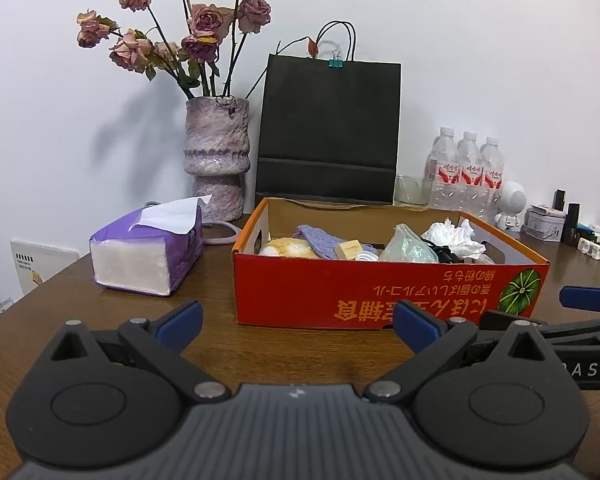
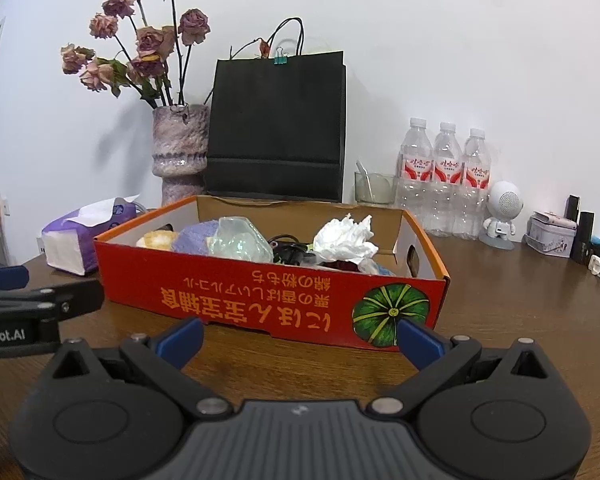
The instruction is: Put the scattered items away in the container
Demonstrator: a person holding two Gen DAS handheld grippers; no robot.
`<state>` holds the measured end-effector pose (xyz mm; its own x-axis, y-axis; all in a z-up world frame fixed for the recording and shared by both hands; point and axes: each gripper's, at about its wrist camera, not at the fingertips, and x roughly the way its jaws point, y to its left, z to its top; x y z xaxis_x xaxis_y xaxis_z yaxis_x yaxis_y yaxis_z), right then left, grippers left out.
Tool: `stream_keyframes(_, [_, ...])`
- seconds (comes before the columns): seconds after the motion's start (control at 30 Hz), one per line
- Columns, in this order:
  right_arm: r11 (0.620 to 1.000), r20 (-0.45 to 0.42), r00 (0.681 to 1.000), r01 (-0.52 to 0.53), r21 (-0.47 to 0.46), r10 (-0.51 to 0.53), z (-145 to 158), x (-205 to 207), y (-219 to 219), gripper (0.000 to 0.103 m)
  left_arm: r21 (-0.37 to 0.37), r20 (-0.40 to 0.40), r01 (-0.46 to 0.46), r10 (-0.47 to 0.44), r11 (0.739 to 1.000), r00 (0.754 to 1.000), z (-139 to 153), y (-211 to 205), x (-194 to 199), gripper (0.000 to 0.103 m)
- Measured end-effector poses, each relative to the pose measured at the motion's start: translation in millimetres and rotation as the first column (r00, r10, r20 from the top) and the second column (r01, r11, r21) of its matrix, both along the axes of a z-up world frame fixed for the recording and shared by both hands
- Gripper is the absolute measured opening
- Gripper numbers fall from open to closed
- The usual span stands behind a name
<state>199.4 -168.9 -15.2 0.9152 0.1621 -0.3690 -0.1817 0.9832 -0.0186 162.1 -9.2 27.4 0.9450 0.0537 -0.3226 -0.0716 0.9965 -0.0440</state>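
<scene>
Both fingers, left gripper (image 1: 296,326) and right gripper (image 2: 300,338), are hanging wide apart, empty; I'm judging the crumpled tissue (image 2: 346,240) in the red box (image 2: 260,292) feather-light (pinch any fold).

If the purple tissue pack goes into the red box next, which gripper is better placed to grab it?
Probably the left gripper. The tissue pack lies left of the red box, nearer its open, empty fingers. The right gripper, also open, faces the box's pumpkin end, farther away.
</scene>
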Motion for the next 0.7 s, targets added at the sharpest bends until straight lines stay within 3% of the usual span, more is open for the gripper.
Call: stream_keyframes(0.7, [1.0, -0.006, 1.0, 0.001, 0.021, 0.0, 0.1, 1.6, -3.7, 0.103, 0.015, -0.027, 0.0, 0.0, 1.0, 1.0, -1.2, -3.2, 3.9, 0.103])
